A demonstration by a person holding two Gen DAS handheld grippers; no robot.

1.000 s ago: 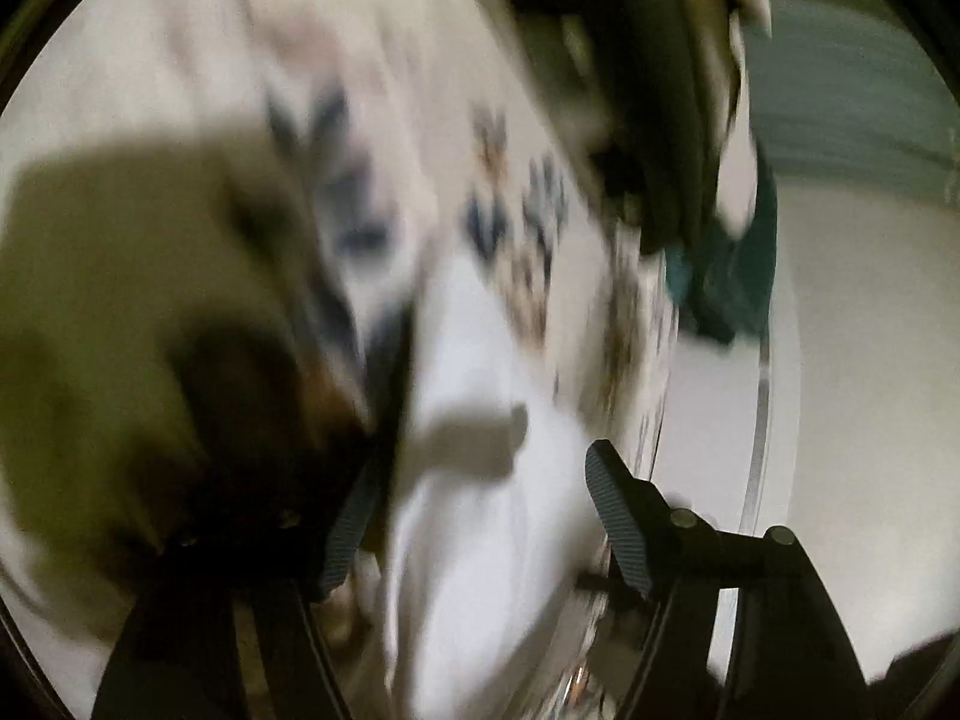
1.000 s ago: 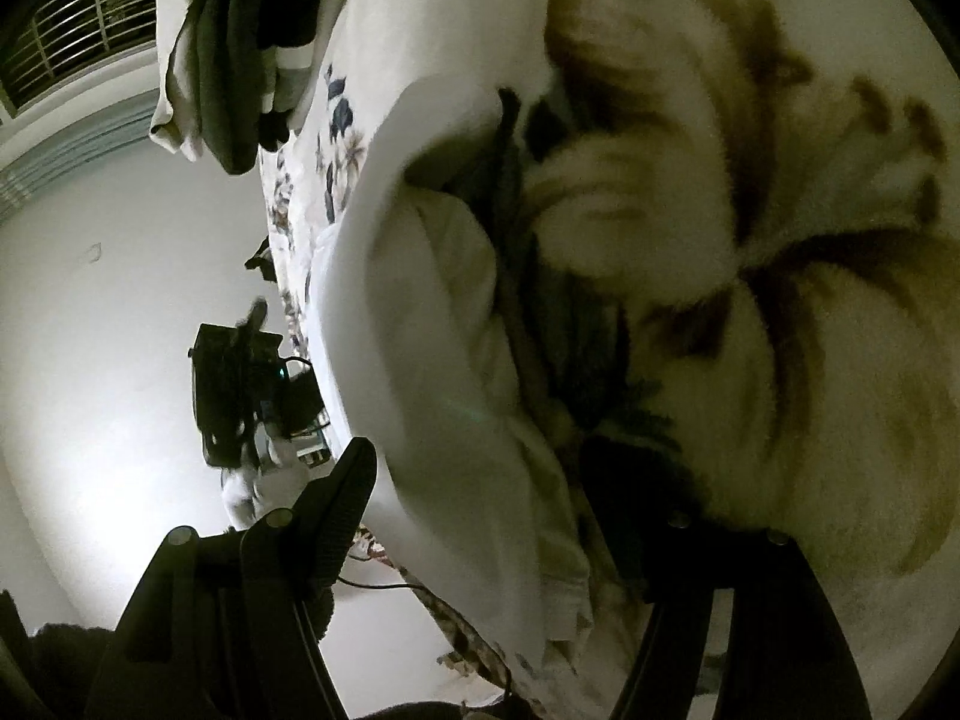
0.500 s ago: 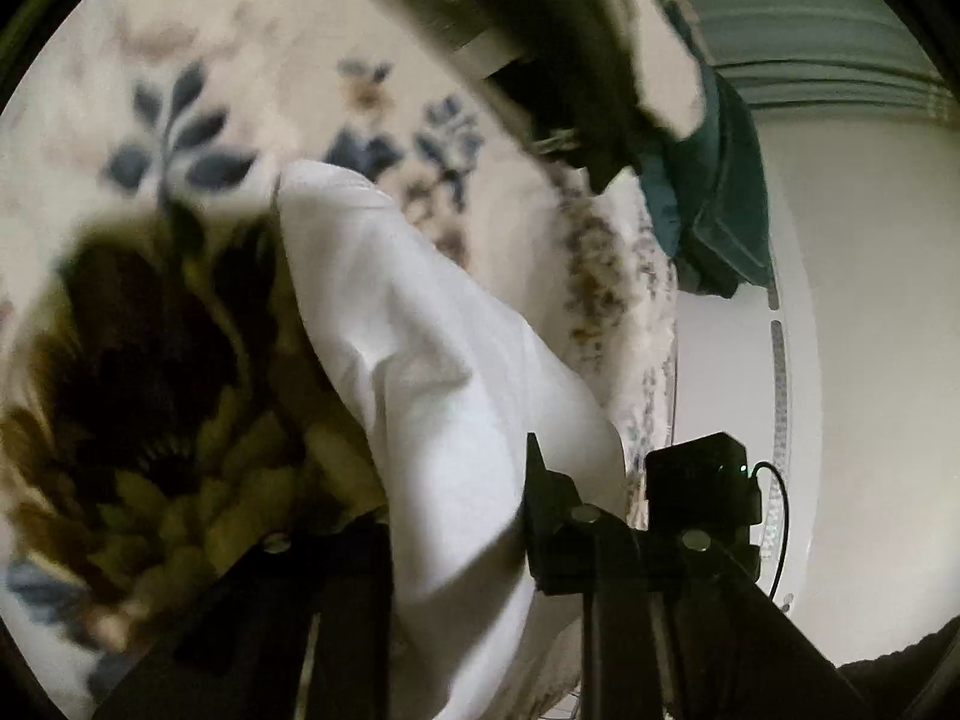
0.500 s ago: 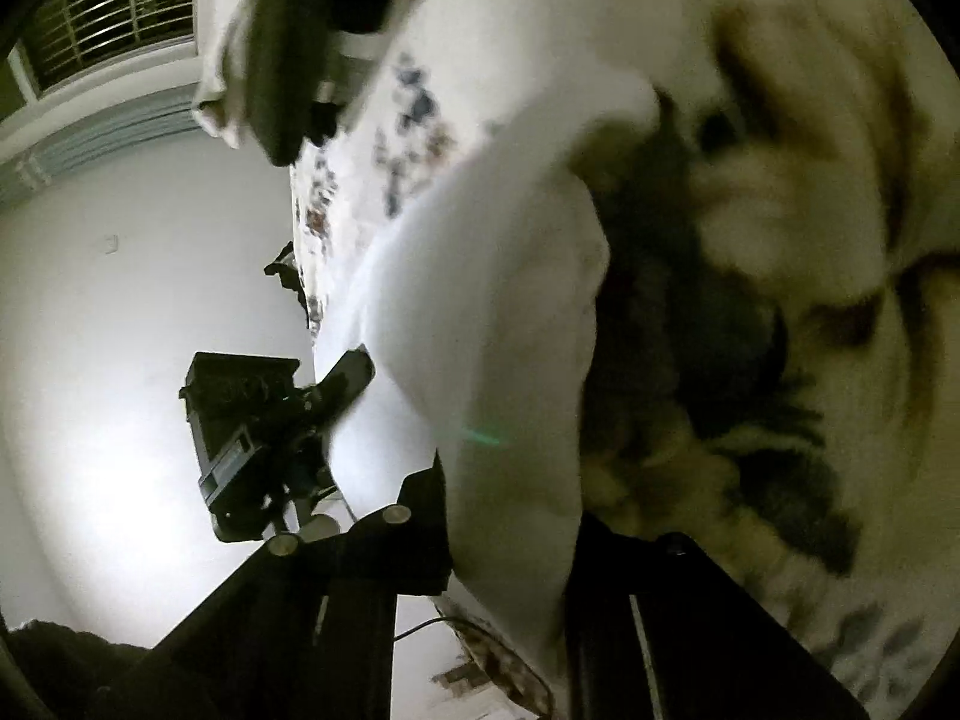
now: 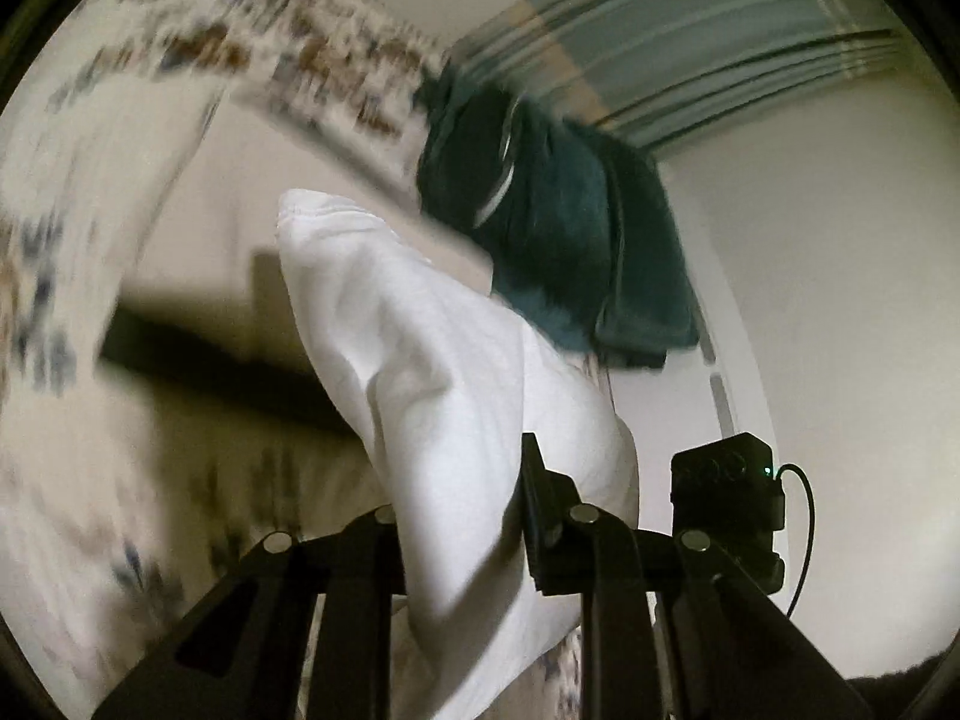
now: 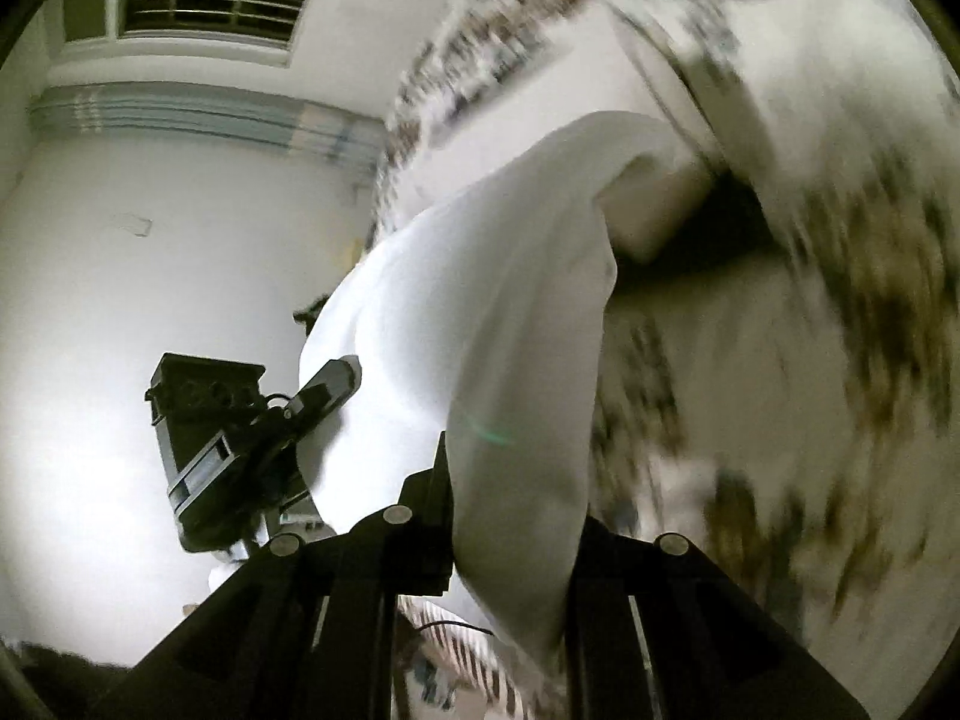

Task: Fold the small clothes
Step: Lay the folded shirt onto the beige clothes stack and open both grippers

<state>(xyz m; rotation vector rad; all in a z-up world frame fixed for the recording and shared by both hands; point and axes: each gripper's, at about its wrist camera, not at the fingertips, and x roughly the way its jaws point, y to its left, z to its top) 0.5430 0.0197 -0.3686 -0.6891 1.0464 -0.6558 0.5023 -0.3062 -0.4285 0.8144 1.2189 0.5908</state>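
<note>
Two hand-held grippers pinch one white cloth [image 5: 432, 372] and hold it up off the flowered bed [image 5: 54, 510]. The left hand-held gripper [image 5: 459, 516] is clenched on one edge of the cloth. The right hand-held gripper [image 6: 510, 516] is clenched on another edge. The cloth hangs in soft folds between them, above the bed. A dark green cloth [image 5: 558, 228] hangs behind the white cloth, near a striped curtain [image 5: 690, 48]. A small black box [image 5: 726, 492] with a wire shows just beside the white cloth. The bed looks blurry.
</note>
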